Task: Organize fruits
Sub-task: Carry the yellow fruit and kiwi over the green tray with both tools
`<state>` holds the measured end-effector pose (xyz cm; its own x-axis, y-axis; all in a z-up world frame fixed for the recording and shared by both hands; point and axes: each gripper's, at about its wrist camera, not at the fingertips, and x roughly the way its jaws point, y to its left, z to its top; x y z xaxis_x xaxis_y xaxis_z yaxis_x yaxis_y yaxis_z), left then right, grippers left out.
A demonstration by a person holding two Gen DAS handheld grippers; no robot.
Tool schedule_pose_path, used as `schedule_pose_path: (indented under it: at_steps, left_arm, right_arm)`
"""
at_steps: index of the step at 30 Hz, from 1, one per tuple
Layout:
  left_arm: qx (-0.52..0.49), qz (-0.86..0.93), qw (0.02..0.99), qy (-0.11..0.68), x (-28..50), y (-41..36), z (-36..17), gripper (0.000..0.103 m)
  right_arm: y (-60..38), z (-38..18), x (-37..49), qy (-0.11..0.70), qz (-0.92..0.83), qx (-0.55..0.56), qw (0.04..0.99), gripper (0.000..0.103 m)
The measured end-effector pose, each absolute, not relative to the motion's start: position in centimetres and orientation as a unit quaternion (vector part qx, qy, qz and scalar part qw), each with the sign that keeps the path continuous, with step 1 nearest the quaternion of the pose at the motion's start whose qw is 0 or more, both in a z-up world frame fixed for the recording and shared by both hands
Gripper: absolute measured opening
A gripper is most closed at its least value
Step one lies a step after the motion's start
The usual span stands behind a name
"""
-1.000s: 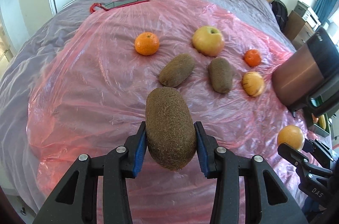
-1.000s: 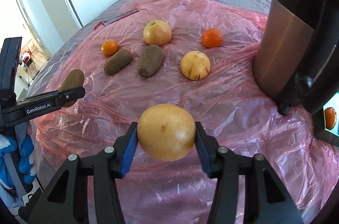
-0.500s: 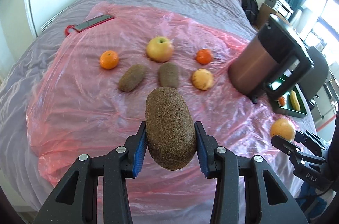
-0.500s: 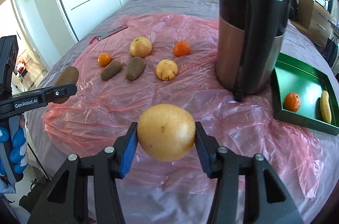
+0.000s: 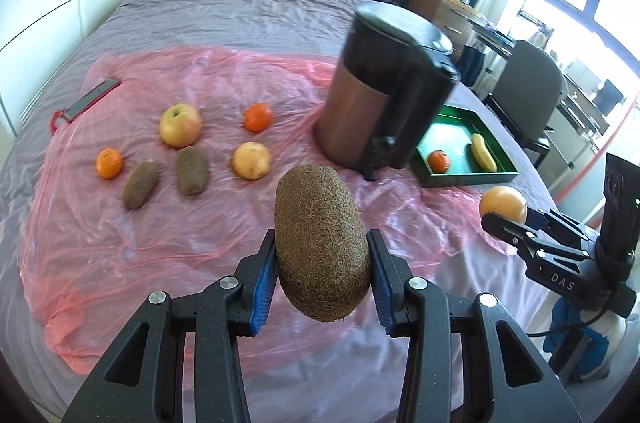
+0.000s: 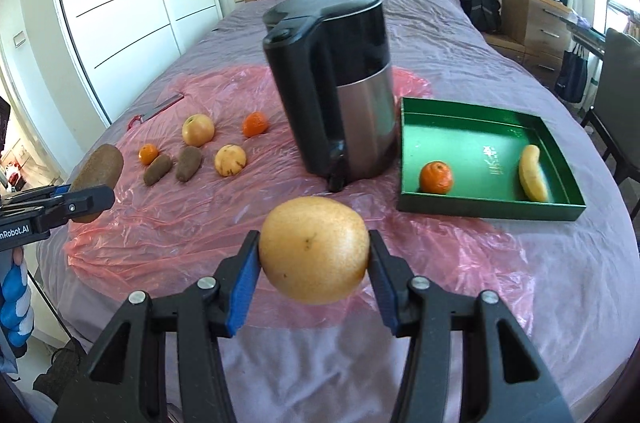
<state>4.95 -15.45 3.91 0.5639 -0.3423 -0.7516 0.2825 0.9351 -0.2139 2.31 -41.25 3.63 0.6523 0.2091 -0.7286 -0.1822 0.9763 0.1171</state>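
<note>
My left gripper is shut on a brown kiwi, held in the air above the pink plastic sheet. My right gripper is shut on a yellow-orange orange, also lifted. Each gripper shows at the edge of the other's view, the kiwi on the left and the orange on the right. On the sheet lie an apple, two kiwis, two tangerines and a pale yellow fruit. The green tray holds a tangerine and a banana.
A black and copper kettle stands between the loose fruit and the tray. A dark flat tool with a red loop lies at the sheet's far left. A chair and drawers stand beside the grey bed.
Both grippers have risen and pulled back from the fruit, swinging right. The kettle and green tray have come into full view. The kiwi and the orange stay gripped.
</note>
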Motion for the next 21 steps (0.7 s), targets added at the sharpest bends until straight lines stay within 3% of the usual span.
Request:
schedule_pose_path:
  at_steps: [21]
  left_arm:
    - [0.061,-0.287,0.870,0.397,8.6,-32.6,8.0,0.037]
  right_arm:
    - [-56.3,6.3,6.1,0.356,0.000,0.054,0.933,0.024]
